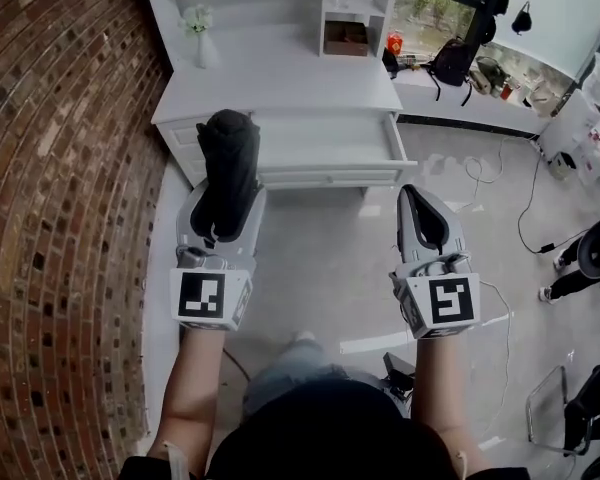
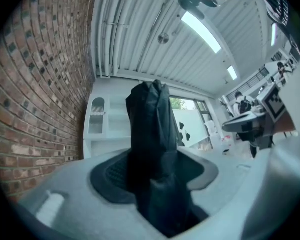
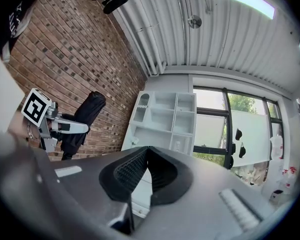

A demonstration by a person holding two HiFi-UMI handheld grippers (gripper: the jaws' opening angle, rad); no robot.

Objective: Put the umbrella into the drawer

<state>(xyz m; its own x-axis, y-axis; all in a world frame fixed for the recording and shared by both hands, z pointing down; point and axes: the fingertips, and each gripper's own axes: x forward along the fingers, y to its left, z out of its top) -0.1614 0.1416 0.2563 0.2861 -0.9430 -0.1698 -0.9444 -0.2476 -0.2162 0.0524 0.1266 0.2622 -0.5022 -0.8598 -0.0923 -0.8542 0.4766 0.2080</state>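
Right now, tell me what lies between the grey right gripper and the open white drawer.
Head view: only bare grey floor between right gripper and drawer.

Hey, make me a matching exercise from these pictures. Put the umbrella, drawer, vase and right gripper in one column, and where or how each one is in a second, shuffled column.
Column one:
1. umbrella
2. drawer
3. vase
4. right gripper

Column two:
A. stands on top of the white desk, near the brick wall
B. jaws together, nothing between them
C. pulled out of the desk front, open
D. black, folded, clamped in the left gripper

Pairs: 1-D, 2-C, 3-A, 4-B
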